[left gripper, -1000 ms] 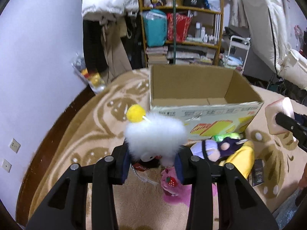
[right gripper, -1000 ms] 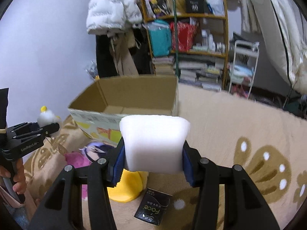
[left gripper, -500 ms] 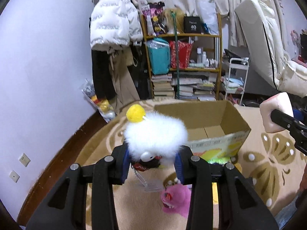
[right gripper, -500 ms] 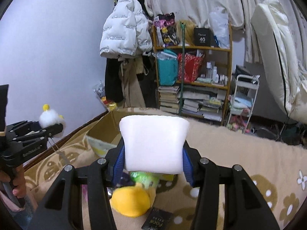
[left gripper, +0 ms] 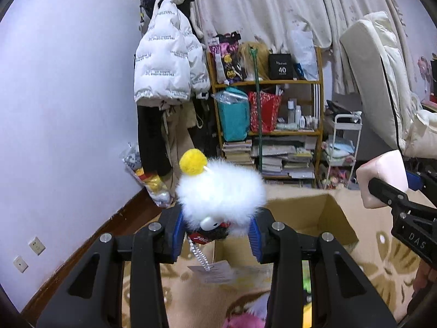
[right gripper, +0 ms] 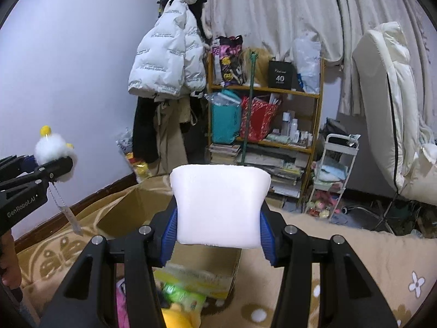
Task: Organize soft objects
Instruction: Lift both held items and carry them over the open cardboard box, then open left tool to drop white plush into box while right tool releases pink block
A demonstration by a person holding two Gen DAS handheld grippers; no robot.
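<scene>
Two soft toys, both claw-held.

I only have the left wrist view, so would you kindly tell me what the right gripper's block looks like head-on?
Observer: In the right wrist view it is a plain white foam block, pinched between the right gripper fingers and bulging wider above them.
Operator: Thank you. What lies in front of the cardboard box?
Observer: A green packet and a yellow plush lie on the rug against the cardboard box.
Operator: And does my fluffy toy's tag hang free?
Observer: Yes, the chain and tag dangle below the left gripper, clear of the box.
</scene>
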